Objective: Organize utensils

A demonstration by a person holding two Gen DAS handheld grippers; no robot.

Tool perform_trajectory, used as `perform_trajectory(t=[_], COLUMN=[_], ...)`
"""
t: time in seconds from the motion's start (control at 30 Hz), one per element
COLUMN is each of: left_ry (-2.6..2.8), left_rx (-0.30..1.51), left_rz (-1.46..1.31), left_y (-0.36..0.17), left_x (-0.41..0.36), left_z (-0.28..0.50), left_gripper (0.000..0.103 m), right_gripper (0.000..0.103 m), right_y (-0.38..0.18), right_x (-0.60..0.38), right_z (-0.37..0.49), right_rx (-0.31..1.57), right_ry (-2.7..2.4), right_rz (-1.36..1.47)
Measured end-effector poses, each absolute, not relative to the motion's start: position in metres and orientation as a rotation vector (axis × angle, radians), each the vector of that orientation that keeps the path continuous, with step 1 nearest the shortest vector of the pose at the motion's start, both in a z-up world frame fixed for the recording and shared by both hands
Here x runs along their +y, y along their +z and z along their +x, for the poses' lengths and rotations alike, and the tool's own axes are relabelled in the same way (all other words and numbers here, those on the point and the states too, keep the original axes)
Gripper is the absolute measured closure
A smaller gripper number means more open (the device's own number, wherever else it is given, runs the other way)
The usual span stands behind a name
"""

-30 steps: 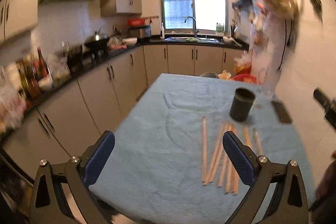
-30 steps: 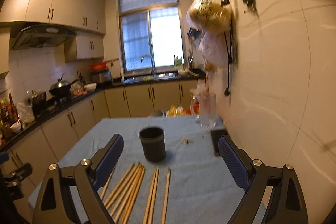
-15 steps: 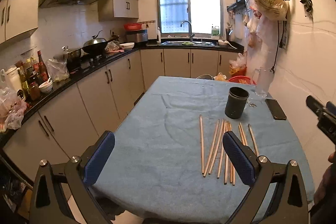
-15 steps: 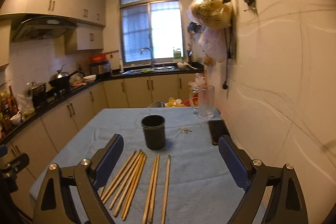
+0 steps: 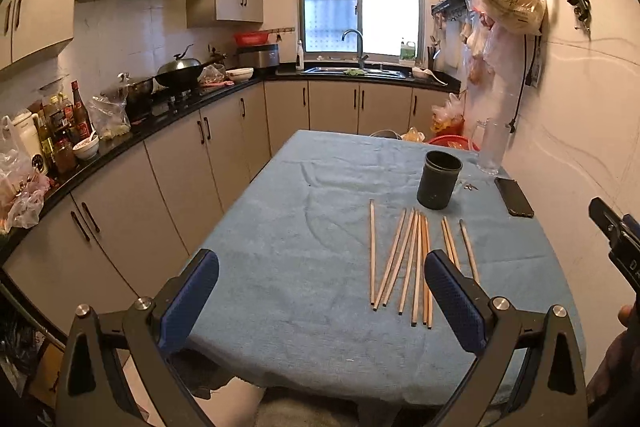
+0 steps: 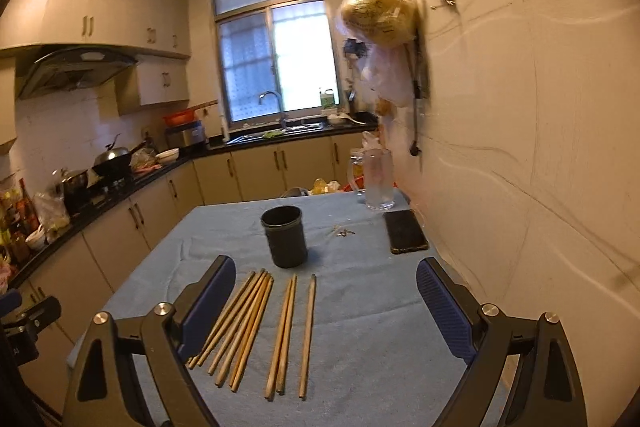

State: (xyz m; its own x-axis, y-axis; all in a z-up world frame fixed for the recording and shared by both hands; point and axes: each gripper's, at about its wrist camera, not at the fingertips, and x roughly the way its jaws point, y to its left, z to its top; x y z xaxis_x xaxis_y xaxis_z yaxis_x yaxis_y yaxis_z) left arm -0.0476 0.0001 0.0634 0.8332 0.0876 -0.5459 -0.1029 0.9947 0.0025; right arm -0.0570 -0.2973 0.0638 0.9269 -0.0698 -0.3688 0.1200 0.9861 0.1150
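Kitchen setup with cream cabinets, a window over the sink at the far end, and a table (image 5: pixel 280 227) covered in a blue cloth up front. Wooden chopsticks (image 5: pixel 412 259) are spread out flat on the cloth in a loose fan, a few bunched together and a few apart. Just past their far tips stands a dark cylindrical holder (image 5: pixel 438 179), upright and looks empty as far as I can tell. A black phone (image 6: pixel 405 231) lies near the wall, with a clear glass mug (image 6: pixel 376 181) behind it and some small keys (image 6: pixel 341 231) between the phone and holder. Left gripper (image 5: pixel 320 301) hovers over the near table edge, jaws spread wide with nothing in them. Right gripper (image 6: pixel 324 311) is the same, wide apart above the chopsticks, not touching any.
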Motion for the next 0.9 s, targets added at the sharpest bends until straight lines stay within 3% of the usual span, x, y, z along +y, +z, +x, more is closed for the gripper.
perform_trajectory(t=[0.43, 0.9], left_ry=[0.077, 0.066], left_rx=[0.568, 0.736], left_rz=[0.042, -0.005], left_y=[0.055, 0.013], left_x=[0.001, 0.012], left_z=[-0.017, 0.039], left_gripper=[0.001, 0.001], right_gripper=[0.010, 0.010], right_y=[0.047, 0.038], right_x=[-0.291, -0.277], right_z=[-0.049, -0.022], right_rx=[0.452, 0.496], right_ry=[-0.142, -0.130], right_rz=[0.109, 0.090])
